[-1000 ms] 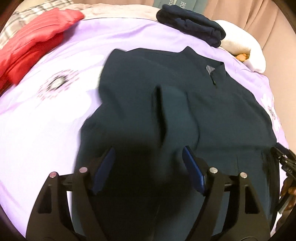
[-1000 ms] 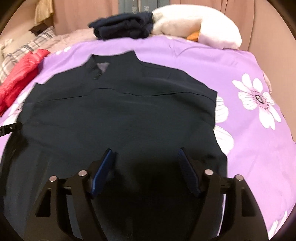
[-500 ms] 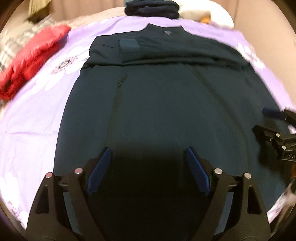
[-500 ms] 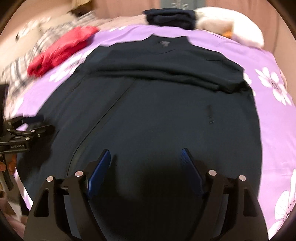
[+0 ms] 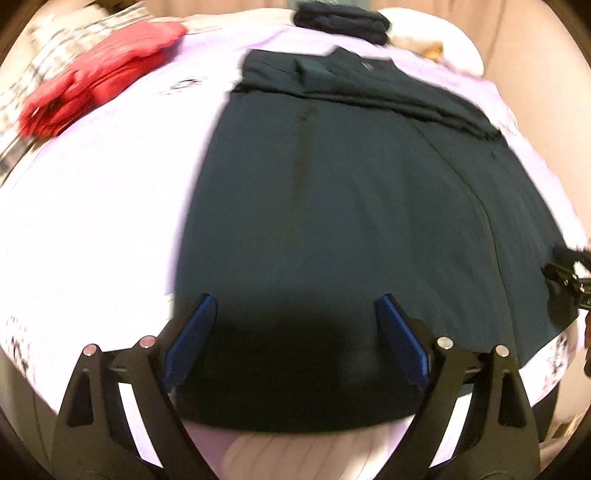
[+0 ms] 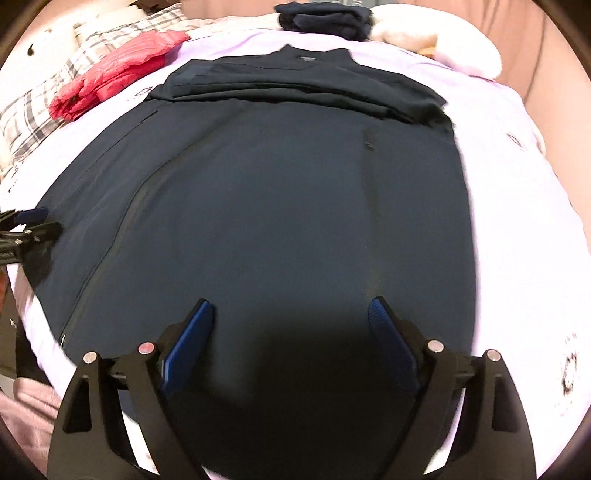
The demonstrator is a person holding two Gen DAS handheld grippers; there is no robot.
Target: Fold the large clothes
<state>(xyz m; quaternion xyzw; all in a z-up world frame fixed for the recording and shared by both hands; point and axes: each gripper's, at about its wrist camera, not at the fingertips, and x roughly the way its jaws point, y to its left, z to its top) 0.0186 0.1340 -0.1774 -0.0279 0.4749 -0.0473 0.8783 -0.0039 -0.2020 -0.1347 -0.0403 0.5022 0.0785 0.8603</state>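
Left tool [image 5: 295, 325] and right tool [image 6: 290, 328] spreading wider, empty, above dark jacket [image 6: 277, 206] on lilac floral bedspread [image 5: 92, 206]

Both wrist cameras look steeply down and forward along their own blue-padded fingers [image 5: 192, 332] from the near edge of the bed [image 5: 92, 206], close above the dark jacket [image 5: 332, 192]; the left view sits towards the jacket's left side, the right view towards its right; both share the jacket, the red garment [image 6: 110, 85] and, somewhat blurred, the folded dark pile [image 6: 325, 18] at the far end.
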